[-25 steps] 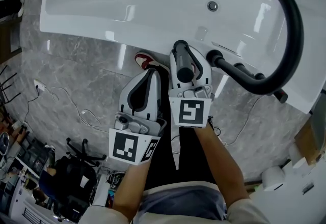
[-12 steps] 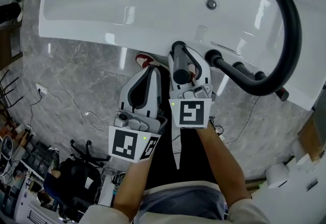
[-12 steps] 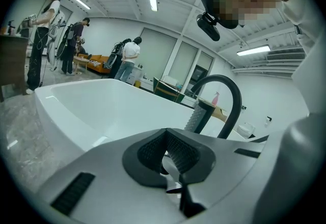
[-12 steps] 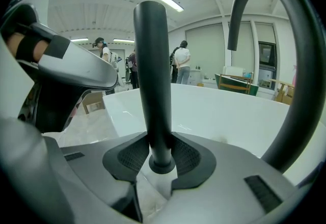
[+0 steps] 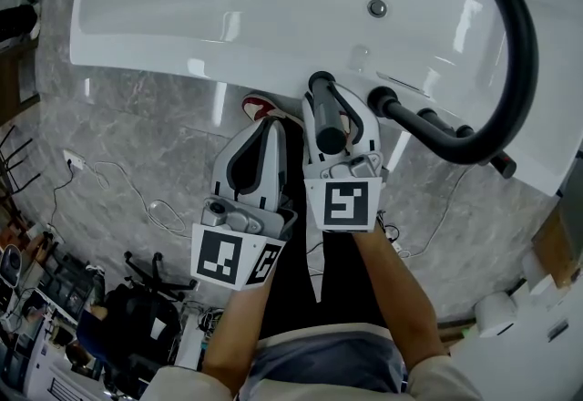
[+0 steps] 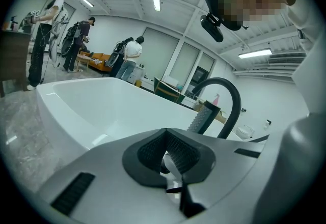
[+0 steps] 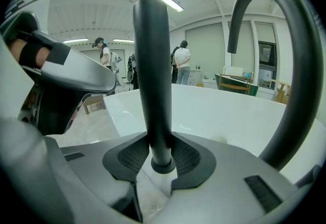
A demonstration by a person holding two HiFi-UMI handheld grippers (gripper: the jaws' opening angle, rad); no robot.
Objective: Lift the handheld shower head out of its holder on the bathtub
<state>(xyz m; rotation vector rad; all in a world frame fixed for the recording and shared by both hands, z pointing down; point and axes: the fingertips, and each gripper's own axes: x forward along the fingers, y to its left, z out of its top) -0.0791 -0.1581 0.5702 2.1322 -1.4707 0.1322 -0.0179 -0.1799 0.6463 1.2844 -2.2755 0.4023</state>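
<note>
My right gripper [image 5: 335,121] is clamped on the black cylindrical handheld shower head [image 5: 321,103] at the near rim of the glossy white bathtub [image 5: 137,53]. In the right gripper view the wand [image 7: 153,75] stands upright between the ribbed pads, which grip it close to its ringed lower end. I cannot make out the holder itself in any view, so whether the wand has cleared it is open. Its long axis runs roughly vertical, straight up from the jaws, so I judge the coming pull should go along that line, upward. The tall black arched faucet spout [image 5: 524,53] curves over the tub just to the wand's right, near enough to matter if I drift that way. My left gripper [image 5: 264,139] hangs just beside the right one, over the grey marble floor [image 5: 137,135], its jaws together with nothing between them, apart from the wand.
</note>
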